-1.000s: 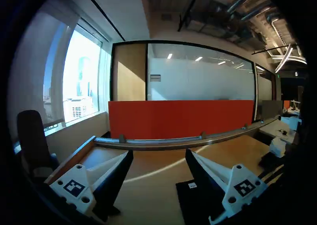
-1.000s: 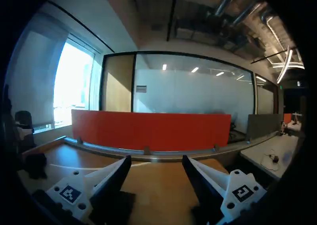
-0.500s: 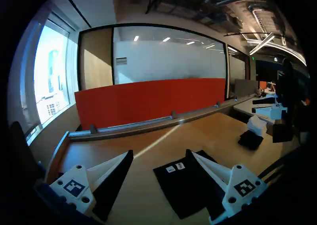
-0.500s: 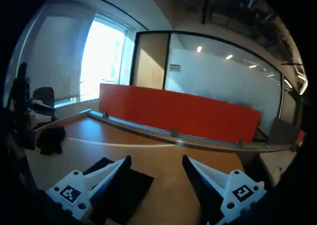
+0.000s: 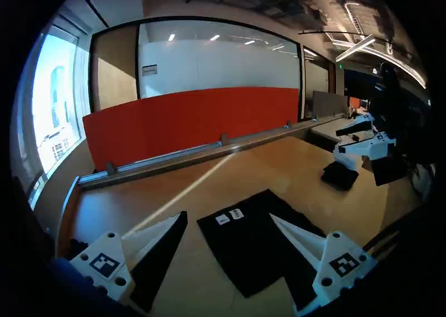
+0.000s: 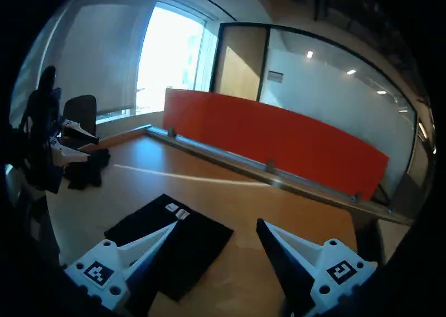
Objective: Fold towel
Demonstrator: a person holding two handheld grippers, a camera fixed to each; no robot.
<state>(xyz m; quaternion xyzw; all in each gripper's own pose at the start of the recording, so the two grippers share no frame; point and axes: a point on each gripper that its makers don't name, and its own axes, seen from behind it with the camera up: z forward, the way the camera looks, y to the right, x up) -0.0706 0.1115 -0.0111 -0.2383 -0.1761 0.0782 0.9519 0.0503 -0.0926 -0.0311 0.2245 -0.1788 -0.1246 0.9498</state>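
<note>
As neither pair of tongs has hold of anything, we list from them outward.

1. Left gripper (image 5: 227, 215): fingers apart, empty, held above the table (image 5: 267, 166); its right finger hangs over the cloth.
2. Right gripper (image 6: 216, 221): fingers apart, empty, likewise raised; its left finger hangs over the cloth.
3. Towel (image 5: 248, 244): black, lying flat on the table as a rough rectangle, between and below the two grippers. We cannot tell whether it is already doubled.
4. Tags (image 5: 230, 216): two, white, on the towel near its far edge.
5. Bundle (image 5: 340, 174): dark cloth, well apart at the table's side; no part of this step.
6. Divider (image 5: 189, 116): red, along the table's far edge.

Step in hand, as we judge it: the approach to a first grasp, with no fold begun. To do it well we would lower each gripper to one corner of the same edge and work one finger under the thin cloth. Then we would close, lift both corners level, and lay them onto the opposite corners.
</note>
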